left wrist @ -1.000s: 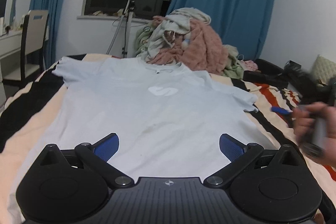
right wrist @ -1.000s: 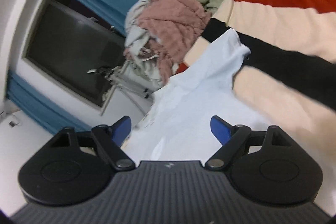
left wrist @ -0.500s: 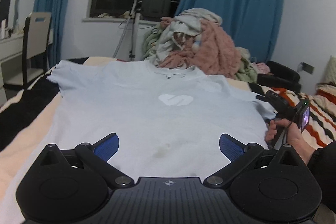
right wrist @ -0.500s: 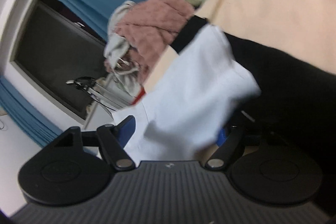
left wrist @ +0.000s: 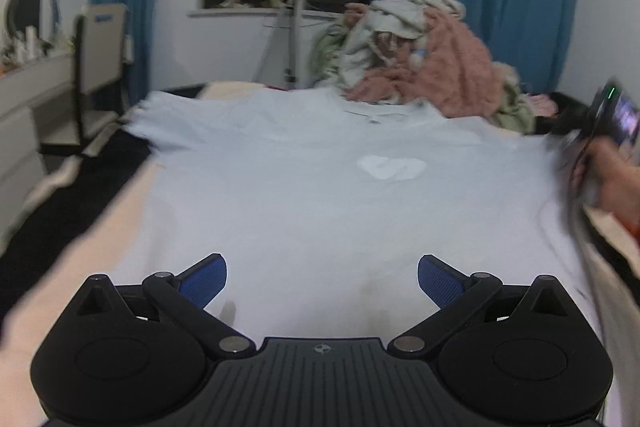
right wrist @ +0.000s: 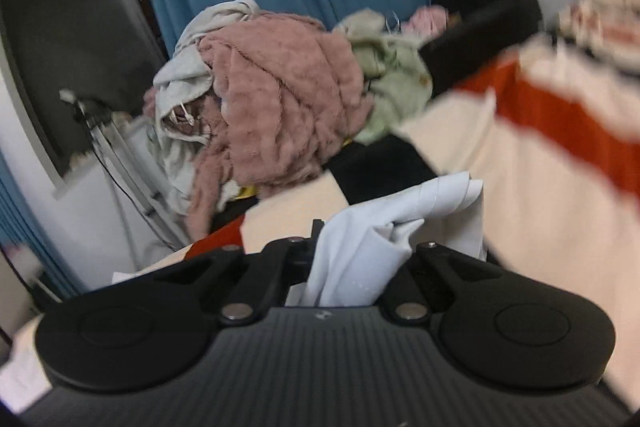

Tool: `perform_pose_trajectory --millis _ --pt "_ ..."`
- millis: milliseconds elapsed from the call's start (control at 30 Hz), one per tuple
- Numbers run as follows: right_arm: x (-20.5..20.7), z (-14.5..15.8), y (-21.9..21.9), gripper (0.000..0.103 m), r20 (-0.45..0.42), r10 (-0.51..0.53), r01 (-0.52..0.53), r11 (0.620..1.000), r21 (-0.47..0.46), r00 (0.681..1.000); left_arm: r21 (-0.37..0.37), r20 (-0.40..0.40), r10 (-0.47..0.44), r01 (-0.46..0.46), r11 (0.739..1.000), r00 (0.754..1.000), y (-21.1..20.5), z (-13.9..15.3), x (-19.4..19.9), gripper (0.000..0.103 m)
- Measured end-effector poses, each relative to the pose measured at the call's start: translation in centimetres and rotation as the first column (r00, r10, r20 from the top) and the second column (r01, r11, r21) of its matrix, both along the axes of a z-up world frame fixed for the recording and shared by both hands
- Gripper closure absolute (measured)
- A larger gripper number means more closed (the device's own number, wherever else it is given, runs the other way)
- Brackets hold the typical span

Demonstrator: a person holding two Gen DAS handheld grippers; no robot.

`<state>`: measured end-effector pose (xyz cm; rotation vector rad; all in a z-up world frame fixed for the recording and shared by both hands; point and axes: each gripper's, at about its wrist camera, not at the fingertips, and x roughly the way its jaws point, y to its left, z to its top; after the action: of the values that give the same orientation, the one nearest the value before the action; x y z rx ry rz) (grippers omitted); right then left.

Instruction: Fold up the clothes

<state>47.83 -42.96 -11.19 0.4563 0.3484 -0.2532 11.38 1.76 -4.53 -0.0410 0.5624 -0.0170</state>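
Observation:
A pale blue T-shirt (left wrist: 320, 195) with a white chest logo lies spread flat on the bed, collar toward the window. My left gripper (left wrist: 322, 277) hovers open over its lower hem, nothing between the blue pads. My right gripper (right wrist: 352, 259) is shut on the shirt's right sleeve (right wrist: 400, 223), whose bunched cloth sticks up out of the closed jaws. In the left wrist view a hand (left wrist: 608, 183) holds that right gripper at the shirt's right edge, blurred.
A heap of pink, grey and green clothes (left wrist: 420, 63) sits at the bed's far end by blue curtains. The striped bedcover (right wrist: 560, 155) runs to the right. A chair (left wrist: 100, 51) and white dresser stand at left, a tripod (left wrist: 294, 27) by the window.
The right gripper's jaws closed on the sleeve and the wrist rolled toward level. The left gripper moved forward over the shirt, staying open.

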Motion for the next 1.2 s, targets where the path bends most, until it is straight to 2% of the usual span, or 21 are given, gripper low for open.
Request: perform_pose_trajectory --millis 100,167,233,333,400,467,567,667,733,800,833,967,1067,1200 --pt "-0.5 4.6 3.9 0.097 -0.02 0.012 -0.015 0.985 -0.169 1.0 0.06 0.02 0.018 -0.019 0.998 1.0 2.0 1.8 -0.8 0.0" --pt "-0.6 7.2 7.5 0.097 -0.03 0.023 -0.031 0.952 -0.304 0.999 0.04 0.047 0.043 -0.045 0.998 0.998 3.9 2.7 -2.0 0.0" --pt "-0.4 8.8 12.1 0.097 -0.036 0.039 -0.051 0.894 -0.444 0.999 0.018 0.073 0.069 -0.07 0.997 0.995 5.7 3.5 -3.1 0.0" --pt "0.7 9.8 19.6 0.097 -0.049 0.073 -0.088 0.795 -0.6 0.996 -0.057 0.084 0.098 -0.094 0.994 0.992 8.1 4.2 -3.5 0.0" --pt "1.5 9.2 24.9 0.097 -0.082 0.108 -0.135 0.728 -0.673 0.991 -0.086 0.092 0.13 -0.122 0.989 0.987 9.3 4.3 -3.2 0.0" --pt "2.5 7.6 29.7 0.097 -0.124 0.152 -0.195 0.681 -0.706 0.981 -0.103 0.081 0.158 -0.15 0.983 0.984 10.3 3.9 -2.6 0.0" --pt "4.1 4.1 36.1 0.097 -0.181 0.205 -0.271 0.637 -0.722 0.962 -0.09 0.07 0.182 -0.175 0.98 0.981 11.0 2.4 -1.9 0.0" --pt "5.1 0.6 40.5 0.095 -0.235 0.249 -0.34 0.596 -0.727 0.94 -0.101 0.047 0.187 -0.182 0.978 0.981 11.6 1.0 -0.7 0.0" --pt "4.6 0.0 41.6 0.075 -0.206 0.298 -0.352 0.609 -0.711 0.932 -0.116 0.031 0.195 -0.19 0.975 0.98 12.0 0.2 0.1 0.0" --pt "3.7 0.1 42.1 0.013 -0.152 0.347 -0.352 0.637 -0.686 0.925 -0.134 0.018 0.208 -0.204 0.97 0.978 12.6 -0.4 0.4 0.0" --pt "3.0 0.8 41.8 0.006 -0.113 0.374 -0.35 0.662 -0.663 0.92 -0.149 0.009 0.219 -0.215 0.965 0.976 12.9 -0.5 0.4 0.0" --pt "0.4 4.1 41.0 0.005 -0.082 0.453 -0.411 0.698 -0.587 0.888 -0.197 -0.026 0.25 -0.251 0.948 0.968 13.9 -1.0 0.5 0.0" --pt "-2.8 6.9 39.4 0.005 -0.049 0.485 -0.431 0.719 -0.545 0.873 -0.179 -0.012 0.247 -0.245 0.953 0.969 13.4 -0.5 0.0 0.0" --pt "-10.1 9.8 35.7 0.005 -0.004 0.517 -0.463 0.761 -0.455 0.856 -0.149 0.035 0.22 -0.213 0.966 0.975 11.9 0.7 -1.2 0.0"
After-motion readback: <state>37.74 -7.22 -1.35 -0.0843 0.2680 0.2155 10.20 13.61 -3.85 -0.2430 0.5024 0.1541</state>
